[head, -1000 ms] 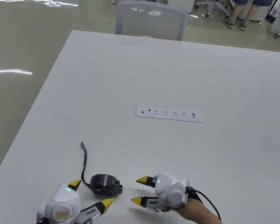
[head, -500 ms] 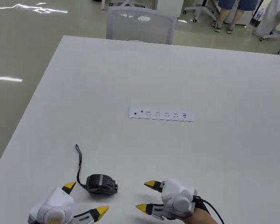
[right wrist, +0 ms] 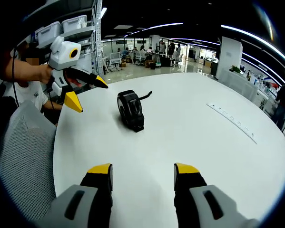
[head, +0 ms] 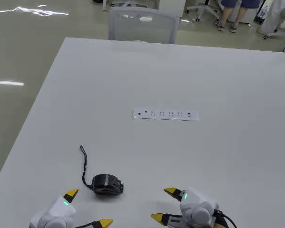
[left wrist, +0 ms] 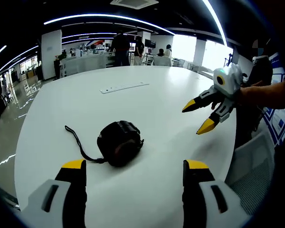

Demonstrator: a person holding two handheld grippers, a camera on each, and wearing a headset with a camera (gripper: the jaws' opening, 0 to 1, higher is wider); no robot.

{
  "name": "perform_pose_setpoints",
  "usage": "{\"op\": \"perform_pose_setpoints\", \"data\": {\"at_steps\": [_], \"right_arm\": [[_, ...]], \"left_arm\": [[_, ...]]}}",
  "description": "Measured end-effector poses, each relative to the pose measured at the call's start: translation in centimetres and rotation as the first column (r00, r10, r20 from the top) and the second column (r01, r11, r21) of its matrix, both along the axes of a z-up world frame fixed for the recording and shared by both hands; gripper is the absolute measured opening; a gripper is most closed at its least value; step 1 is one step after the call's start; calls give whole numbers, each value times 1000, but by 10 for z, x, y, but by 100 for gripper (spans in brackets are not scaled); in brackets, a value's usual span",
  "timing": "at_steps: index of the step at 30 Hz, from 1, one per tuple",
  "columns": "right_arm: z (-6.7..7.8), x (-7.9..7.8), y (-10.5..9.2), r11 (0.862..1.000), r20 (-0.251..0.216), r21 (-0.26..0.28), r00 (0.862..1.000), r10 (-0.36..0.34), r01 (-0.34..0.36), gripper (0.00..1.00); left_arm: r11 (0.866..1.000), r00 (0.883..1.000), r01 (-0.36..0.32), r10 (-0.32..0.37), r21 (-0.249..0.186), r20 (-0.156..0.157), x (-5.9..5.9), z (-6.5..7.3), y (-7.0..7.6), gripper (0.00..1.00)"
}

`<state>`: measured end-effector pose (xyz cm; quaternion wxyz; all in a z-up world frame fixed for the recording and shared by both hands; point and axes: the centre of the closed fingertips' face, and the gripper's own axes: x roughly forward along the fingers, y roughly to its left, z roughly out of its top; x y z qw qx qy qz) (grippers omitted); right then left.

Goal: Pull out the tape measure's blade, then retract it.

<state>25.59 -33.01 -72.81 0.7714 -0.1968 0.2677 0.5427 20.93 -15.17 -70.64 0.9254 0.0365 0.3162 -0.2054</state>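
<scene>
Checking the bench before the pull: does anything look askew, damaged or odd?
Nothing stands out. The tape measure lies on the table with no blade out, its strap trailing loose; the power strip lies flat; left tongs and right tongs are open, clear of it.

Small black tape measure point(head: 107, 184), round and chunky, blade all tucked inside, thin black strap looping out toward 11 o'clock, lying on the white table at about 7 o'clock
</scene>
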Motion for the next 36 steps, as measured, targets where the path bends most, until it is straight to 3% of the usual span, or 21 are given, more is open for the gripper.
{"op": "perform_pose_setpoints", "data": {"at_steps": [13, 32, 36], "right_arm": [[23, -17, -35, 993, -7, 34, 994, -112, 113, 62], [52, -34, -69, 978, -23, 68, 981, -194, 195, 80], [66, -34, -70, 971, -9, 120, 978, -206, 206, 84]], "left_arm": [[999, 999, 43, -43, 6, 3, -20, 10, -4, 89], [999, 999, 50, -51, 16, 10, -38, 29, 5, 99], [998, 998, 67, -67, 13, 21, -40, 35, 4, 99]]}}
